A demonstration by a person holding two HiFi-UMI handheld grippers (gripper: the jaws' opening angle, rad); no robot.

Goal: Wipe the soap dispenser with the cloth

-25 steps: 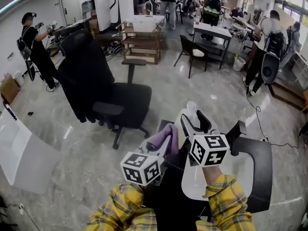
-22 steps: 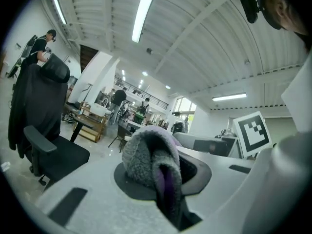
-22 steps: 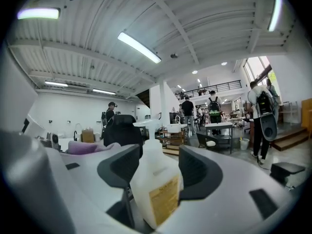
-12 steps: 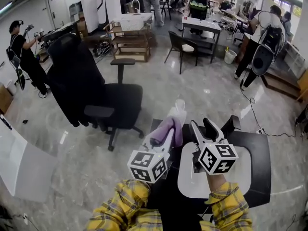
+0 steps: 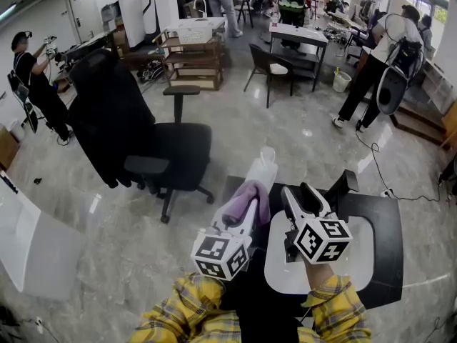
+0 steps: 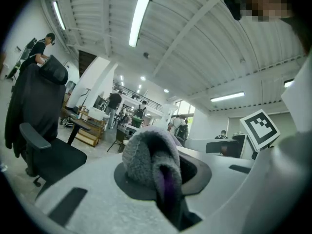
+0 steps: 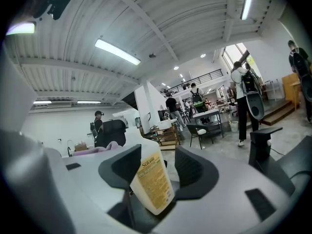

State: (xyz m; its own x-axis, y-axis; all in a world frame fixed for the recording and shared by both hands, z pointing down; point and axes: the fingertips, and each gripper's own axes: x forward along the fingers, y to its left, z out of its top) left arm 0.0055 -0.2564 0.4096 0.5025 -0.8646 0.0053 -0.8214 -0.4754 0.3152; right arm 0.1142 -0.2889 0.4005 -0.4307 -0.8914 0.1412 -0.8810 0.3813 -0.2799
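White plastic with a yellow label, the soap dispenser (image 7: 150,184) stands tilted between the jaws of the right gripper (image 7: 163,162), its base low in the throat and its top leaning past the left jaw. Those jaws are set wide and have just been closing a little; they seem to pinch the bottle cornerwise, though the contact on the right side is hard to make out.

From the head view the soap dispenser (image 5: 262,168) is in the air at about 10 o'clock from the right gripper (image 5: 298,191). It is just beyond the fluffy purple cloth (image 5: 243,199), at the cloth's 1 o'clock and very close to it.

The left gripper (image 5: 246,209) is clamped on that cloth, which bulges out in a folded wad between its jaws. Both grippers point roughly level, side by side, on yellow plaid sleeves (image 5: 178,313).

Under the right gripper, at 5 o'clock, lies a round white seat on a black frame (image 5: 357,252). A black office chair (image 5: 143,141) stands on the polished grey floor (image 5: 107,213) at 10 o'clock, with people and desks far off at 12 o'clock.
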